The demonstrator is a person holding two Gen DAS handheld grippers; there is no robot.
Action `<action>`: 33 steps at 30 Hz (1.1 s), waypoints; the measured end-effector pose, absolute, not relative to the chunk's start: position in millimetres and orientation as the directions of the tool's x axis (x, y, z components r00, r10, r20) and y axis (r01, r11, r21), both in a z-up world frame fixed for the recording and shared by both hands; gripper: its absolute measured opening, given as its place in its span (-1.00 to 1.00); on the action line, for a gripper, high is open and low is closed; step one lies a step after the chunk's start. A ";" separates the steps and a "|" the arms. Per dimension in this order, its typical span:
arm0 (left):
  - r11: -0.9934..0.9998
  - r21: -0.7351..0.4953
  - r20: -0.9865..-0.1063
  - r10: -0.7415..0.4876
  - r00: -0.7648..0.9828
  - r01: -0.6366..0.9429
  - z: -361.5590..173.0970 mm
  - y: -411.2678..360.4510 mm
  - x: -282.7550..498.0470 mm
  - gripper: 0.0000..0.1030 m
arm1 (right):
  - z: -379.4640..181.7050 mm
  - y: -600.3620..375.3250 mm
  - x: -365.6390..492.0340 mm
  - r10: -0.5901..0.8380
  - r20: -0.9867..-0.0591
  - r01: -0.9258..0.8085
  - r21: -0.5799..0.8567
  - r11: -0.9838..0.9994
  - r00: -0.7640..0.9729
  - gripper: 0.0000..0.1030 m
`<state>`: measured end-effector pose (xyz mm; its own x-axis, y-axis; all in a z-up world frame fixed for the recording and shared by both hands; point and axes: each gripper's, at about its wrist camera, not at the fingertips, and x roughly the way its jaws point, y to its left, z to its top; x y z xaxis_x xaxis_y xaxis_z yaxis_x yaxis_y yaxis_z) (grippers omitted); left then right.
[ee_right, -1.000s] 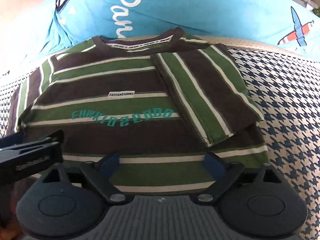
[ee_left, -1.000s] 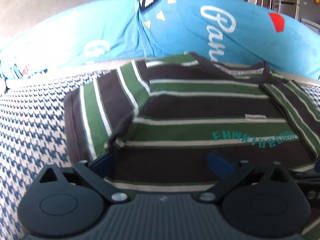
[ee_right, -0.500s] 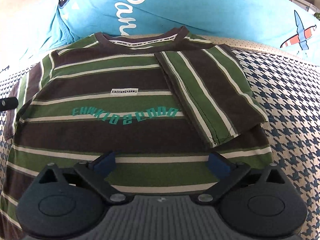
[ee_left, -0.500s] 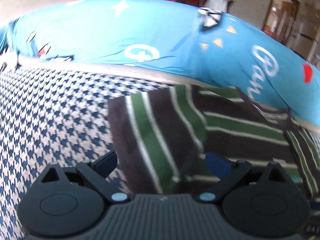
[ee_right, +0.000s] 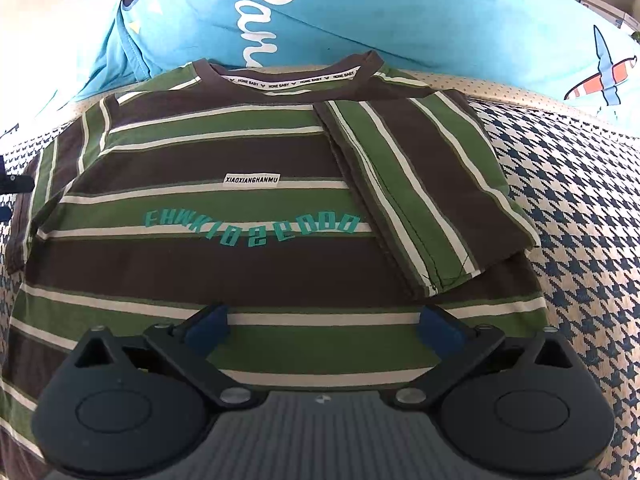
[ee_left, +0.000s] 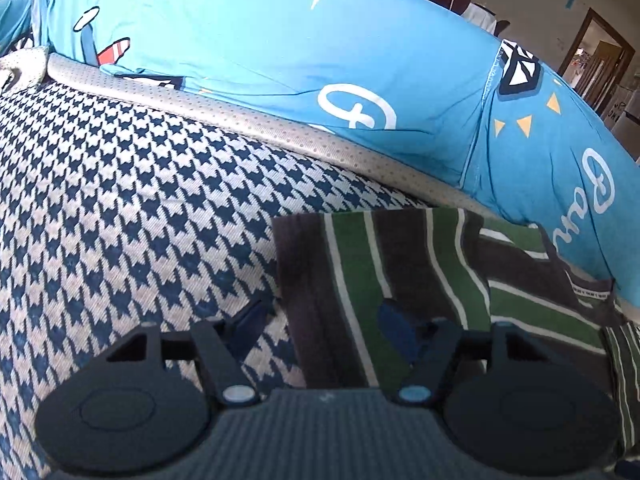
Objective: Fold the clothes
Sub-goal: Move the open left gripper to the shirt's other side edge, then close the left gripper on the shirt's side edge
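A brown, green and white striped T-shirt (ee_right: pixel 248 208) lies flat, front up, on the houndstooth surface. Its right sleeve (ee_right: pixel 416 184) is folded in over the chest. Its left sleeve (ee_left: pixel 360 272) lies spread out flat. My left gripper (ee_left: pixel 324 320) is open and straddles the outer edge of that sleeve, one finger (ee_left: pixel 248 320) over the bare cover, the other (ee_left: pixel 396 328) over the sleeve. My right gripper (ee_right: pixel 322 326) is open and empty, low over the shirt's lower front.
A houndstooth blue-and-white cover (ee_left: pixel 132 208) runs under everything and shows to the right of the shirt (ee_right: pixel 580 208). A large bright blue printed cushion (ee_left: pixel 280 52) lies along the back edge, behind the collar (ee_right: pixel 320 12).
My left gripper has swung left, from over the shirt's body to the outer edge of the left sleeve. My right gripper has barely moved.
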<state>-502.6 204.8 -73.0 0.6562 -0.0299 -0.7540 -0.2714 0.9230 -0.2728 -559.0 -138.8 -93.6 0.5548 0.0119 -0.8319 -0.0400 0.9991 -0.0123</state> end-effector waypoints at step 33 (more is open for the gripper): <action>0.894 -0.339 -0.702 -0.034 0.711 -0.292 -68.9 198.8 -496.8 -0.81 | -93.1 -136.2 -557.4 0.003 -0.831 -0.039 -0.023 0.999 0.557 1.00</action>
<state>-496.8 198.8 -68.9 0.7110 -0.0340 -0.7023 -0.2920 0.8944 -0.3389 -557.4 -136.2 -93.1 0.5568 0.0029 -0.8306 -0.0394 0.9990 -0.0230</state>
